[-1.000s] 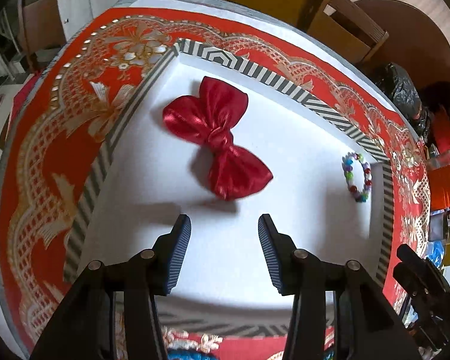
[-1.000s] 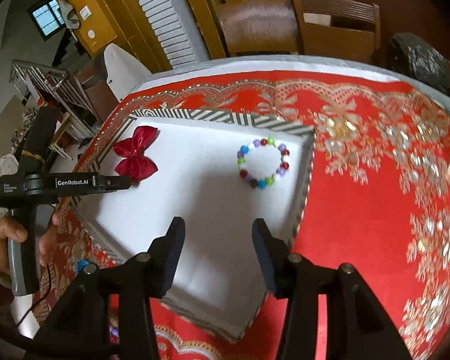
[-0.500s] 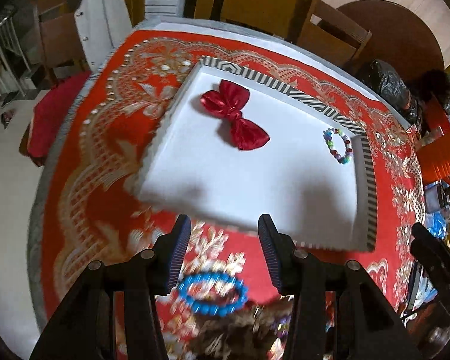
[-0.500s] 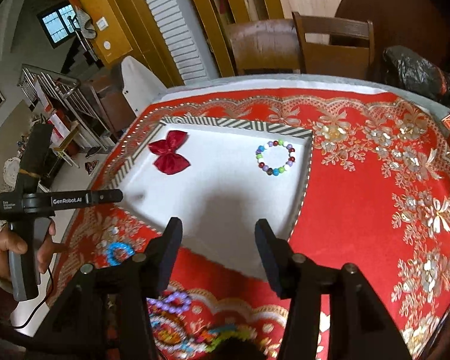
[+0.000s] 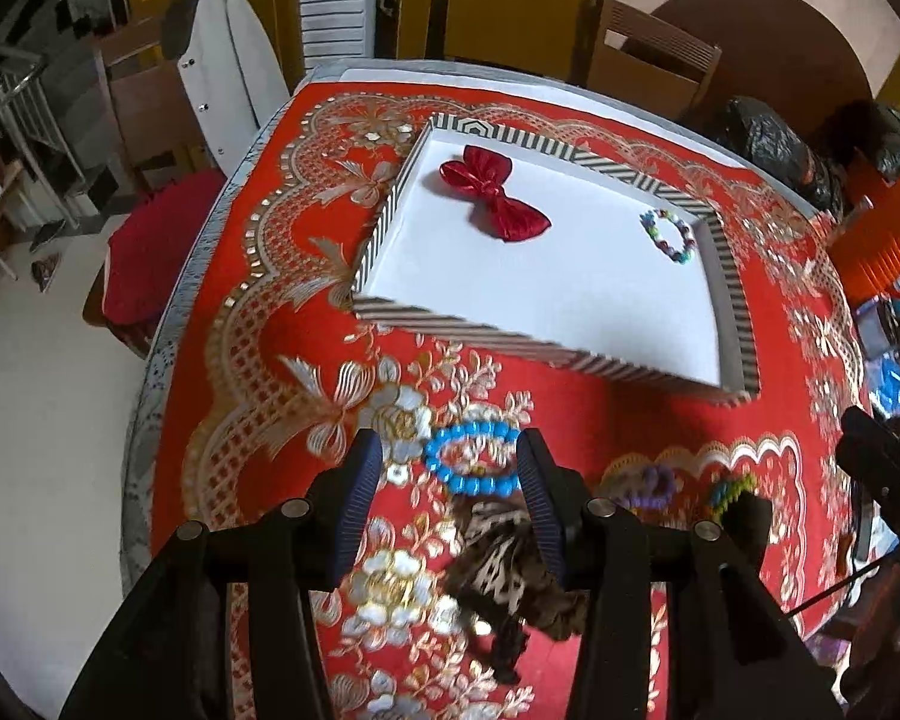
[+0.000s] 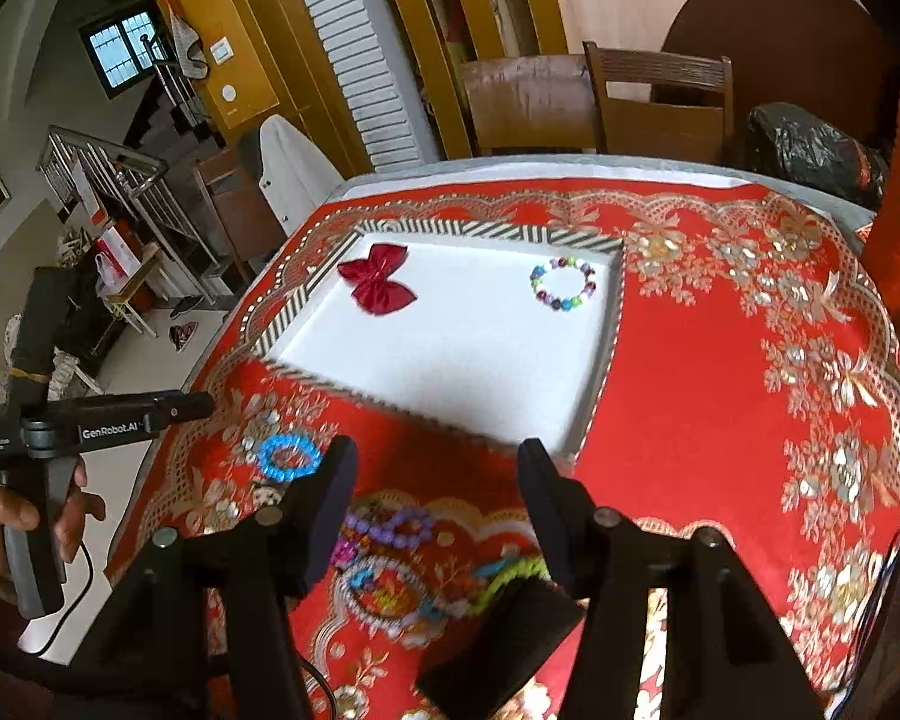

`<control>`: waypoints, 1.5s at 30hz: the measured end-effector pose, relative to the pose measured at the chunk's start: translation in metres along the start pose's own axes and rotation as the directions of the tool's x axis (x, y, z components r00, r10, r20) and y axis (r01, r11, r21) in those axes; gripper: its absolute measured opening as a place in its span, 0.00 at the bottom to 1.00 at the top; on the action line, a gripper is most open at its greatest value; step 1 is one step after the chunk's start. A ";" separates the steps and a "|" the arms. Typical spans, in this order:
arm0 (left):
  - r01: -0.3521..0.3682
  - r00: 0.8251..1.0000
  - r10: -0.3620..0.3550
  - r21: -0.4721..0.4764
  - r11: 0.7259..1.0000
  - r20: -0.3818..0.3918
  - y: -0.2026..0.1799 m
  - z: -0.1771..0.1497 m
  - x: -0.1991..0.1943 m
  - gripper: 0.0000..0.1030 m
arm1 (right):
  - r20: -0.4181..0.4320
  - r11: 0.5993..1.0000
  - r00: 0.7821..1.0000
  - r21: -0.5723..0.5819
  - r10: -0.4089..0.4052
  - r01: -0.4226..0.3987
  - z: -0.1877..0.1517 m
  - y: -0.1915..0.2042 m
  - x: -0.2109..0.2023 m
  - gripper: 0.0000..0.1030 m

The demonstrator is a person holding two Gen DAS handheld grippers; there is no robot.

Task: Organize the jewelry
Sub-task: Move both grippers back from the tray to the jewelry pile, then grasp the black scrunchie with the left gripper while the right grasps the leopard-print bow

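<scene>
Your left tongs [image 5: 450, 483] hang released over the blue bracelet [image 5: 473, 459] on the near tabletop [image 5: 258, 312], right tongs [image 6: 432, 483] released too; close carelessly and you may snag the brown scrunchie [image 5: 510, 570] touching it, dragging both to the tray [image 5: 732, 276].

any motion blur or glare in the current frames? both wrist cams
Left wrist: near items smeared, blue bracelet and brown scrunchie; tray front edge soft; bow fairly sharp. Right wrist: foreground bead pile blurred, multicolor bracelet clear. Both: heavy fisheye bending, no strong glare.
</scene>
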State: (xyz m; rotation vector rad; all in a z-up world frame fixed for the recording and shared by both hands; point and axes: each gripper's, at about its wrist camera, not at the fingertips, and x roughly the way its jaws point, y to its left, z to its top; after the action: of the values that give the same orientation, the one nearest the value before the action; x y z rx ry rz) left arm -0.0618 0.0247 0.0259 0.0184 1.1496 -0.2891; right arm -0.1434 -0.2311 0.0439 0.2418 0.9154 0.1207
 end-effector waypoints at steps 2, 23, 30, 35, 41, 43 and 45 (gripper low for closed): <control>0.004 1.000 -0.004 0.002 1.000 0.004 0.002 -0.006 -0.004 0.32 | 0.000 1.000 1.000 -0.001 -0.001 0.001 -0.006 0.005 -0.003 0.56; 0.149 0.982 -0.152 -0.027 0.988 -0.112 0.018 -0.059 -0.008 0.32 | -0.028 0.999 0.999 0.007 -0.032 0.032 -0.060 0.025 -0.021 0.57; 0.203 0.970 -0.203 -0.012 0.979 -0.135 -0.004 -0.058 -0.001 0.32 | -0.050 0.999 0.998 0.020 -0.039 0.040 -0.069 0.021 -0.019 0.57; 0.181 0.971 -0.175 0.022 0.983 -0.163 -0.017 -0.059 0.006 0.32 | -0.053 0.999 0.998 0.022 -0.025 0.026 -0.069 0.019 -0.019 0.57; 0.140 0.966 -0.133 0.017 0.990 -0.220 -0.018 -0.077 0.023 0.32 | -0.067 1.000 0.998 0.014 0.011 -0.010 -0.070 0.023 -0.012 0.57; 0.125 0.962 -0.120 0.006 0.992 -0.247 -0.017 -0.083 0.032 0.32 | -0.081 1.000 0.996 0.006 0.029 -0.028 -0.070 0.027 -0.007 0.57; 0.112 0.957 -0.112 -0.014 0.994 -0.266 -0.015 -0.088 0.040 0.32 | -0.094 0.999 0.995 -0.005 0.046 -0.046 -0.070 0.031 -0.002 0.57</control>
State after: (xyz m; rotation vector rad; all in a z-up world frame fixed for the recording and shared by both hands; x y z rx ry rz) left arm -0.1291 0.0161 -0.0443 -0.0070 1.4211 -0.3968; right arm -0.2006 -0.1909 0.0128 0.2519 1.0029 0.1794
